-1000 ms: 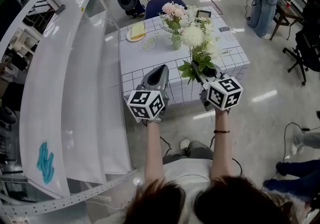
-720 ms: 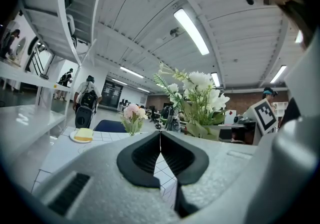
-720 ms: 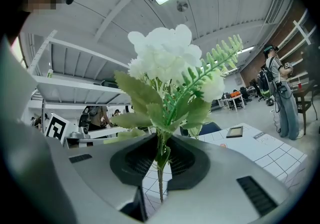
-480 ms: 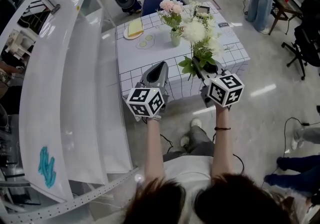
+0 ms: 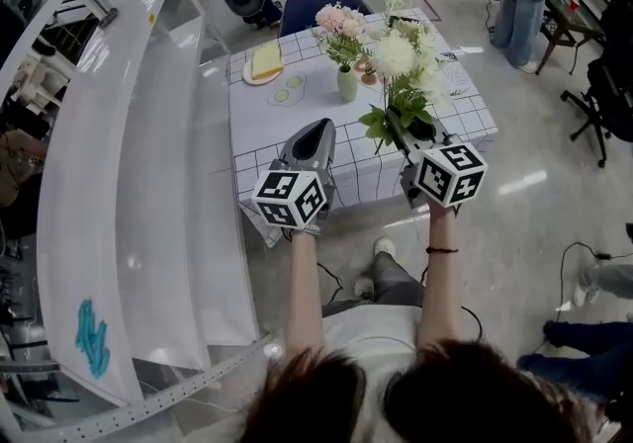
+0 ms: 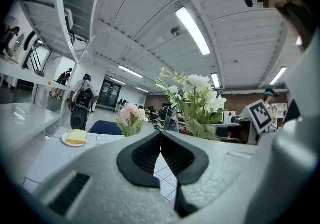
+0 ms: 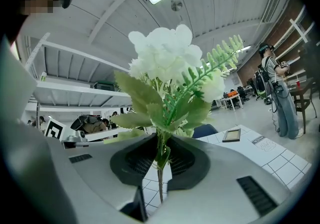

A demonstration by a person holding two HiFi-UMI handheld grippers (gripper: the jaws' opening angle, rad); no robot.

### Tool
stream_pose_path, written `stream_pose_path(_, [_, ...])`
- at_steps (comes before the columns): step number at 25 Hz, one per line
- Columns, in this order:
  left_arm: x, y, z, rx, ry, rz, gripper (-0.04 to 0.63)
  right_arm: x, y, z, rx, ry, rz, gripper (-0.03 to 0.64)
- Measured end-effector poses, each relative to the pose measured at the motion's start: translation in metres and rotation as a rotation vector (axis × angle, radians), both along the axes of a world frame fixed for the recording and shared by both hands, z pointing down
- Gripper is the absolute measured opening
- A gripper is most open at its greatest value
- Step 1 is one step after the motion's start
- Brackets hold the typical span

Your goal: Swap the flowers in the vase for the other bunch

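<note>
At the far left of the checked worktop (image 5: 267,139) the plate (image 5: 264,65) with its yellow slab sits where it was a second ago, well apart from the action. What has changed is the approach. The person has taken a step in, and both grippers have travelled level and forward, so they now hang over the near half of the worktop. The left gripper (image 5: 318,128) has its jaws pressed together on nothing; in its own view the pads meet in a thin seam, with the pink flowers (image 6: 131,115) ahead of them. Those pink flowers (image 5: 339,21) are in the vase (image 5: 347,85), upright, untouched and in the same spot. To their right the white bunch (image 5: 401,57) has come closer to the vase, and its heads now cover the small dark tablet behind that was in plain sight before. The right gripper (image 5: 406,132) pinches that bunch by its lower stems; its own view shows the green stalks squeezed between the pads with the leaves fanning above. My reading is that the swap has not begun. The new bunch is only being brought up, and the vase must be emptied first, probably by the free left gripper, which would have to spread its jaws.
</note>
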State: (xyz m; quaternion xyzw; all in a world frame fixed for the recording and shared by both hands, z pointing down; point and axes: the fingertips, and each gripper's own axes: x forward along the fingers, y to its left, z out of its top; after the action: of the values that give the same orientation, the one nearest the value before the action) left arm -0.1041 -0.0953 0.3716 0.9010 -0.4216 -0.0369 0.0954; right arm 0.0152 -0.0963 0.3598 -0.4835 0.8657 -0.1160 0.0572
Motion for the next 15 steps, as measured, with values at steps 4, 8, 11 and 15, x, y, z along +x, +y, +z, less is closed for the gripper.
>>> stream_pose_path(4, [0.002,-0.024,-0.002,-0.006,0.002,-0.014,0.012,0.009,-0.025,-0.002,0.001,-0.001,0.003,0.055])
stream_pose_path(8, [0.009,-0.047,0.0,-0.018,0.011,-0.021,0.012,0.017,-0.049,0.001,-0.007,0.001,0.002,0.055])
stream_pose_path(11, [0.014,-0.063,0.006,-0.042,0.016,-0.023,0.012,0.02,-0.064,0.003,-0.011,0.005,-0.007,0.055])
stream_pose_path(15, [0.021,-0.078,0.01,-0.062,0.02,-0.037,0.012,0.026,-0.081,0.005,-0.023,0.003,-0.022,0.055])
